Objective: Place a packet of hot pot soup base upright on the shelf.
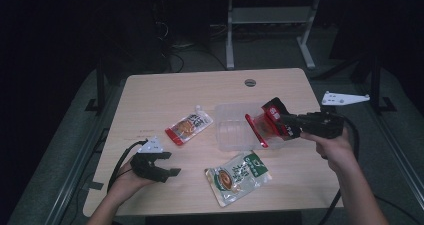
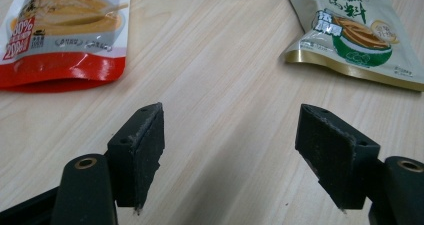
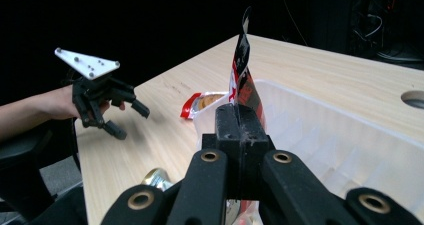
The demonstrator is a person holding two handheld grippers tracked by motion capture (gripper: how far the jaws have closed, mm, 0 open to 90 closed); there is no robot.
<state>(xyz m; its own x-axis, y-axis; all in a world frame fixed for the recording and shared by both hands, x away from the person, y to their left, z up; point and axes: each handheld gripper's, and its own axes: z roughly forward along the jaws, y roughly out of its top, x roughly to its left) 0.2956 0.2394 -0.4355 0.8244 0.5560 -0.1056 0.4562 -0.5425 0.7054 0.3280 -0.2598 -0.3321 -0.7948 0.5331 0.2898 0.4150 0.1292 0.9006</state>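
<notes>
The right claw (image 1: 286, 121) pinches a red-and-black pouch (image 1: 267, 125) at its nine o'clock over the clear tub (image 1: 231, 127), label unreadable, while the left claw (image 1: 167, 164) stands spread and empty.

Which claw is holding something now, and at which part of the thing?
The right claw is shut on the top edge of a red and black plastic pouch, above the clear plastic container. The left claw is open, holding nothing.

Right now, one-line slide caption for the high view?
Right tongs hold a red pouch over the clear plastic bin; open left tongs hover near two pouches on the table.
</notes>
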